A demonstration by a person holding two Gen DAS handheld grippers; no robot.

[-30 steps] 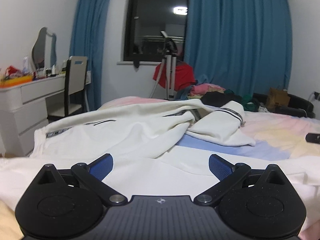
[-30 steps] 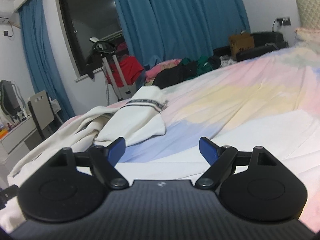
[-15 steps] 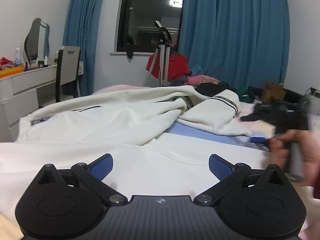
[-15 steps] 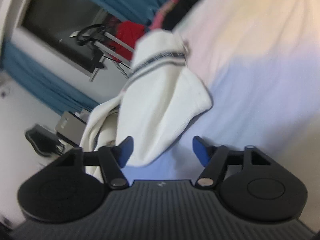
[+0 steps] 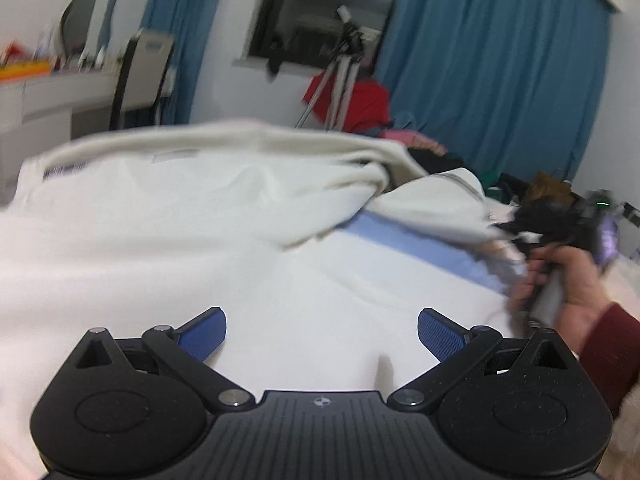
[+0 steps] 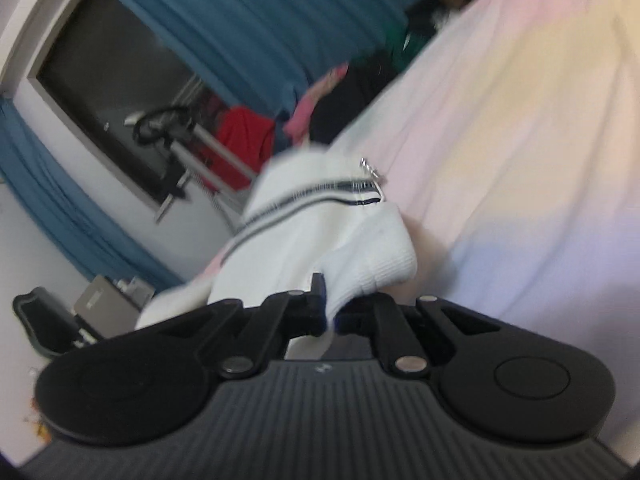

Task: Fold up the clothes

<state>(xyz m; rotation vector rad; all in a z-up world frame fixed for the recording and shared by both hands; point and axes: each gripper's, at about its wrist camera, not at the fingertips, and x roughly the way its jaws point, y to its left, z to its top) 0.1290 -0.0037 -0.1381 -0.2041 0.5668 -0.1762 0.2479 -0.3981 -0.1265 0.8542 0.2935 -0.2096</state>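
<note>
From the left wrist: the left gripper stands spread, nothing between its blue pads, low over the near part of the white garment; the cloth spreads ahead of it and to its left across the bed, with a bunched ridge further ahead; it looks soft, thick and light, likely to sag and drag rather than keep a shape; a hem or flat edge just ahead of the pads would seem the sensible hold. To its right a hand in a dark red sleeve carries the right gripper, blurred, at the tip of the striped sleeve; open bedding lies ahead and to the right, a chair and desk well off to the left.

From the right wrist: the right gripper has just been closing and is pressed together on the ribbed cuff of the striped sleeve; the cloth wells up directly ahead of the jaws; ribbing should give a firm, non-slip hold, though thin folds may slide out. To its right the pastel bed is bare and roomy; clutter and curtains stand far ahead.
</note>
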